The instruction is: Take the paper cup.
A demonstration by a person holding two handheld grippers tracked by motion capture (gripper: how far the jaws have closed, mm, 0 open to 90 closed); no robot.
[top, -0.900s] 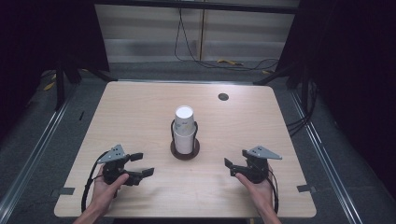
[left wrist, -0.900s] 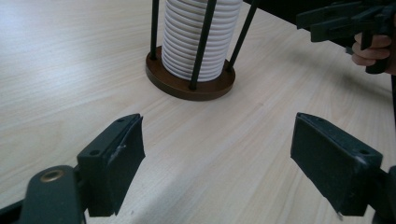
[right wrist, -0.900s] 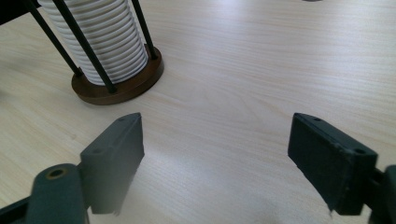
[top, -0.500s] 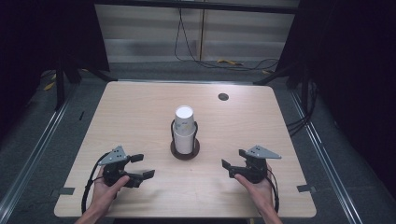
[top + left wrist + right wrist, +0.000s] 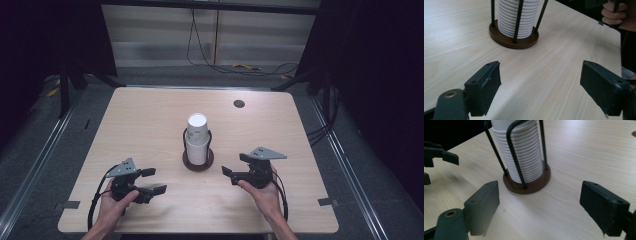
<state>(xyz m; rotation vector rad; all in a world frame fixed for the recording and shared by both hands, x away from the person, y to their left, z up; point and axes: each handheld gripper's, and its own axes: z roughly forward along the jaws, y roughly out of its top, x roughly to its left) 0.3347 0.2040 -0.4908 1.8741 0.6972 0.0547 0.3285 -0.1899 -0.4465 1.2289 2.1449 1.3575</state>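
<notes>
One bench [image 5: 150, 120] is carrying one stack of white paper cups [image 5: 197, 140], standing in one wire holder [image 5: 198, 161] with a round wooden base. Two grippers, the left gripper [image 5: 151, 181] and the right gripper [image 5: 232, 166], are hovering above it.

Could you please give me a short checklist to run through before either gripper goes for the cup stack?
1. Left gripper jaws open, nothing between them: ok.
2. Right gripper jaws open, nothing between them: ok.
3. Stack of white cups upright in its wire holder: ok.
4. Holder's brown base flat on the table: ok.
5. Bare table between both grippers and the stack: ok.
6. Top cup loose enough to lift: cannot tell.
</notes>
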